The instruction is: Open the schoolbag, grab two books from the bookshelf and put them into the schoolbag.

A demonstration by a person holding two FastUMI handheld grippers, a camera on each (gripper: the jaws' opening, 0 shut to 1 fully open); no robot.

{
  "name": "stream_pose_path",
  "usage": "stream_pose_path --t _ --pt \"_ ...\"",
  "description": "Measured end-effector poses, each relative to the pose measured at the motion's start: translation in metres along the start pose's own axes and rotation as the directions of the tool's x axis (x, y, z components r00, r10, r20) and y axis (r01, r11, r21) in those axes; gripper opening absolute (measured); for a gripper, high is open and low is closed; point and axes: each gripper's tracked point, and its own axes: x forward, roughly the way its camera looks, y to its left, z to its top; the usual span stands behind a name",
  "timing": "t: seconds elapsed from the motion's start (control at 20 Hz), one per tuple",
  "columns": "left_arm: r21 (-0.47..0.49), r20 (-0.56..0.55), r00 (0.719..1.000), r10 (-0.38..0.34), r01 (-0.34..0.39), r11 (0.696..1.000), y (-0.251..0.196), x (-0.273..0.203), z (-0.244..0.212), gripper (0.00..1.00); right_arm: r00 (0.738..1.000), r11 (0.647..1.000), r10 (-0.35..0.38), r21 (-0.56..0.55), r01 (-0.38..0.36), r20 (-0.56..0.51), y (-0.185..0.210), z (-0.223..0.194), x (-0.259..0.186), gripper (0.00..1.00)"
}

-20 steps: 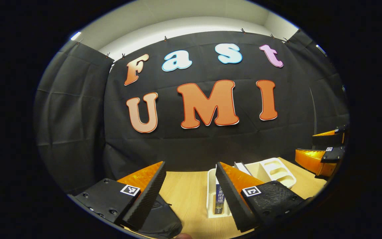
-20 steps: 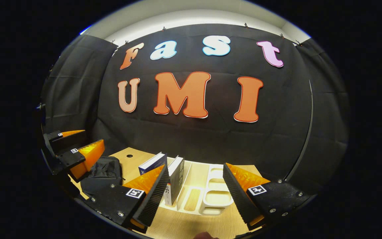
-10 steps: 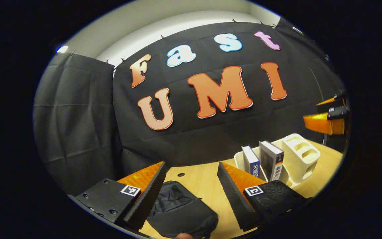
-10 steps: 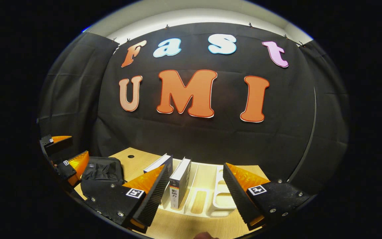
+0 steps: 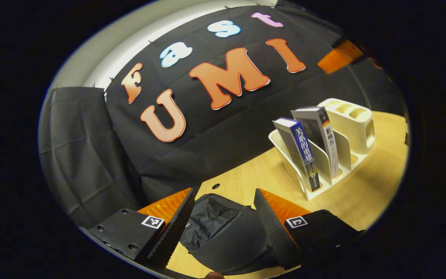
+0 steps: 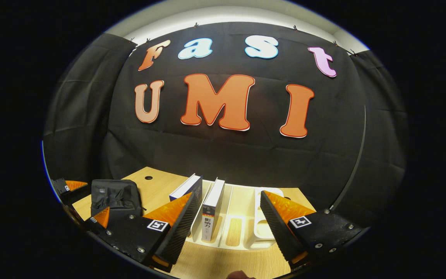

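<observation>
My left gripper [image 5: 223, 228] is spread wide with nothing between its fingers, tipped down over the schoolbag [image 5: 223, 236]. The bag lies slumped on the table [image 5: 362, 193] right below and between the fingers, but I can't tell if either finger touches the fabric. From the right gripper view the same bag sits toward the table's left end, near the back edge, with my left gripper at its near side.

My right gripper [image 6: 227, 228] is likewise spread wide and holds nothing. It hangs in front of the bookshelf [image 6: 242, 232], a pale slotted rack near the table's back edge, to the right of the bag. Two books stand in its left slots: the blue-spined book [image 6: 186, 188] in the end slot, leaning, and the dark-spined book [image 6: 212, 209] just beside it. The slots to their right stand empty. Neither finger touches a book; the left finger crosses in front of the blue one.

As I judge it, nothing on the task is finished. The bag looks closed, though its zip is too dark to make out, and both books are in the rack. Left to do: open the bag, which my left gripper seems placed for, then lift each book out and drop it in.
</observation>
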Motion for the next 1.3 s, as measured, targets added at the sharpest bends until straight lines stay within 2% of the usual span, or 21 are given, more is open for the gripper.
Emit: stream_pose_path --t 0.2,0.45,0.8,1.0,1.15,1.3 --pt "0.099 -0.041 0.998 -0.044 0.048 0.994 -0.025 0.004 -0.031 0.98 1.000 1.000 -0.020 -0.013 0.020 -0.016 -0.006 -0.006 0.001 0.98" --pt "0.200 -0.111 0.992 -0.064 0.086 0.976 -0.051 0.000 -0.074 0.98 0.999 1.000 -0.026 -0.008 0.026 -0.027 -0.015 -0.011 0.004 0.98" --pt "0.277 -0.210 0.974 -0.090 0.148 0.949 -0.074 -0.004 -0.127 0.98 0.999 1.000 -0.029 0.002 0.029 -0.040 -0.025 -0.018 0.007 0.98" --pt "0.317 -0.248 0.967 -0.057 0.136 0.939 -0.070 -0.001 -0.146 0.98 0.999 1.000 -0.022 0.003 0.022 -0.040 -0.026 -0.019 0.012 0.98" --pt "0.345 -0.231 0.973 -0.026 0.107 0.933 -0.065 0.004 -0.145 0.96 0.999 1.000 -0.009 0.001 0.009 -0.040 -0.023 -0.017 0.016 0.98" --pt "0.424 -0.223 0.975 0.011 0.087 0.902 -0.066 0.006 -0.148 0.96 0.999 1.000 -0.002 -0.004 0.001 -0.040 -0.020 -0.017 0.020 0.98"
